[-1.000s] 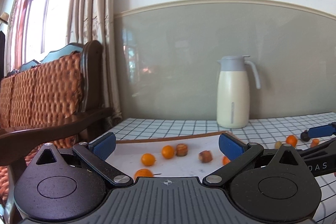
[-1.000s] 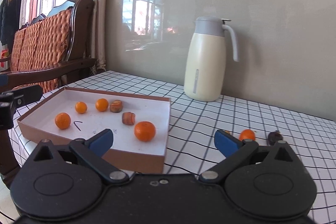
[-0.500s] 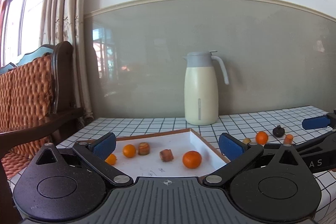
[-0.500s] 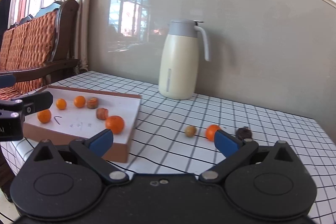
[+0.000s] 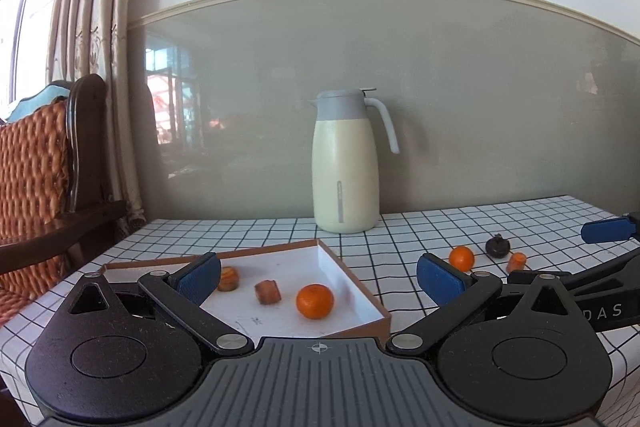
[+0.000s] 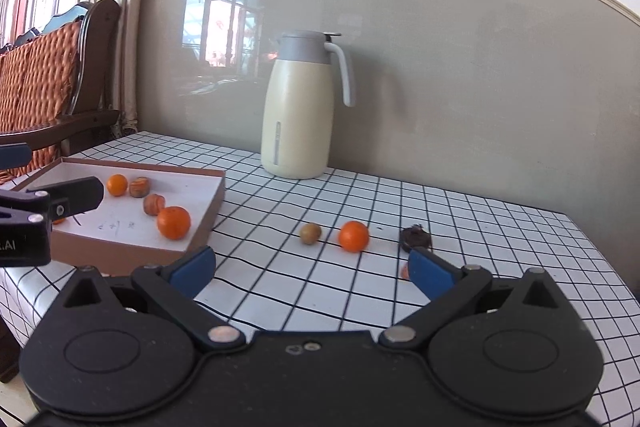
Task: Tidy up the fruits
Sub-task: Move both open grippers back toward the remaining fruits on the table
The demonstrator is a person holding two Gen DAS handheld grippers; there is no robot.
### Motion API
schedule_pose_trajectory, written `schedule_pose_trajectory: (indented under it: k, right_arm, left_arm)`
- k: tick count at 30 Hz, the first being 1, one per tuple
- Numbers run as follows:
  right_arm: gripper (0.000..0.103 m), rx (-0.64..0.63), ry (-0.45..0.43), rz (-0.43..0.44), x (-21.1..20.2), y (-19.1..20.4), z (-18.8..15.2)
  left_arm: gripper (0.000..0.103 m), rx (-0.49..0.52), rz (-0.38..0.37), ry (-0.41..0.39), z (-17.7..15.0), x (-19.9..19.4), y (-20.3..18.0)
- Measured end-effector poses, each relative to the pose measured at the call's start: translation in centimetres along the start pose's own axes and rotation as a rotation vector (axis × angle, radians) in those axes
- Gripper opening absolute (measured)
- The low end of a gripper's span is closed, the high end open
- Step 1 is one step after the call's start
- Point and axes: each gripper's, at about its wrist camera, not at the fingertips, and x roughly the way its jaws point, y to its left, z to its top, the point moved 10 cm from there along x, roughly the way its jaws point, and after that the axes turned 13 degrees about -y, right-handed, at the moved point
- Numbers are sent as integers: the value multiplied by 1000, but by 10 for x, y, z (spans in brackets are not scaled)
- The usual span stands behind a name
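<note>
A shallow brown box with a white inside [image 5: 344, 279] [image 6: 208, 195] lies at the table's left end and holds several fruits, among them a large orange [image 5: 315, 301] [image 6: 173, 223] and brown striped pieces [image 5: 268, 292] [image 6: 154, 204]. Loose on the checked cloth lie an orange [image 6: 353, 236] [image 5: 461, 258], a small tan fruit [image 6: 310, 233], a dark fruit [image 6: 416, 238] [image 5: 497, 247] and a small orange piece [image 5: 516, 261]. My left gripper [image 5: 318, 273] is open and empty above the box's front. My right gripper [image 6: 312, 269] is open and empty, in front of the loose fruits.
A cream jug with a grey lid [image 5: 345, 163] [image 6: 301, 105] stands at the back by the wall. A wooden chair with an orange woven cushion [image 5: 36, 183] stands left of the table. The table's right edge [image 6: 600, 259] is near the dark fruit.
Both grippers have swung to the right. The box has slid left in both views and the loose fruits have come nearer the middle of the right wrist view. Both stay open.
</note>
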Motion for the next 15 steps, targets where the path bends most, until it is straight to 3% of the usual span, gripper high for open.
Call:
schedule_pose_trajectory:
  k: [15]
  right_arm:
    - [97,9,16,-73,-17,-44,-14]
  left_arm:
    - [103,0,-84,14,-4,5,-46]
